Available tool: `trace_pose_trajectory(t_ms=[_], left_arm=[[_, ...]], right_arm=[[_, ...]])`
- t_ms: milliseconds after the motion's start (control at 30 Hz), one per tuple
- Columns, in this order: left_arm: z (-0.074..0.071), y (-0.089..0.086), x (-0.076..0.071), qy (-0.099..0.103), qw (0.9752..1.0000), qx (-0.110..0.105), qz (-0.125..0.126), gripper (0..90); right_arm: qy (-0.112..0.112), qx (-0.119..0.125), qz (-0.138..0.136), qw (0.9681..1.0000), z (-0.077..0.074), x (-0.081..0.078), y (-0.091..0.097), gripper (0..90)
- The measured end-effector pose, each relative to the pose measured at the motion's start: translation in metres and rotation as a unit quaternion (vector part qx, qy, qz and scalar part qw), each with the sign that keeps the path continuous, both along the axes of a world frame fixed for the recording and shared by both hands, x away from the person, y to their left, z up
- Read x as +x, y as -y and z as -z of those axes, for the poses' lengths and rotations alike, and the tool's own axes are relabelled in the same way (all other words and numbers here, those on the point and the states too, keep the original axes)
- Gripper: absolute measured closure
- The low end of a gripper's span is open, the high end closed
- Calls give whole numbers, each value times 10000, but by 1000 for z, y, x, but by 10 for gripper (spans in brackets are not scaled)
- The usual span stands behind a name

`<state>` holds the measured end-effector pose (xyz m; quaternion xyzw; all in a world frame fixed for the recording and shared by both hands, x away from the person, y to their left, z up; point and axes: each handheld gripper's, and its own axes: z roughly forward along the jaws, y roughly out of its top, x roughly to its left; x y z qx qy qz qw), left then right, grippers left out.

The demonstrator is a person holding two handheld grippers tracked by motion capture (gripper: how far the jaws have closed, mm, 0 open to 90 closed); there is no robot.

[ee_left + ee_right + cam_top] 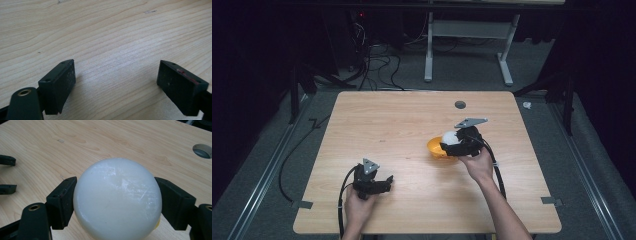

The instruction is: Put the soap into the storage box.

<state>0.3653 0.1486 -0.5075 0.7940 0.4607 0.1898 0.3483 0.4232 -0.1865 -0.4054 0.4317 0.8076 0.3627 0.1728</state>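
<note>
White ball (117,200) clamped between right hand-held gripper (117,202) jaws, over orange bowl (435,148) at 3 o'clock on surface (412,125) | left hand-held gripper (116,82) wide open, empty, 7 o'clock | risk: smooth round ball slips from flat pads, rolls off.

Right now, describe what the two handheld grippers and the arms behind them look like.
Both grippers are black. The left gripper and right gripper each carry a grey three-cornered plate on top and trail a black cable along the forearm. Their jaws are blocky black pads; one left pad has a reddish smear on its edge. The forearms are bare, no sleeves in view.
</note>
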Motion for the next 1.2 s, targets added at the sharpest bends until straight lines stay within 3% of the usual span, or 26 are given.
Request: trace_pose_trajectory(t_ms=[367,1200], left_arm=[[0,0,0,5,10000,-12,-1,159],[0,0,1,-1,10000,-3,-9,160]], right_arm=[[-173,-116,74,9998,12,16,-7,233],[-534,-374,307,9974,38,32,-14,231]])
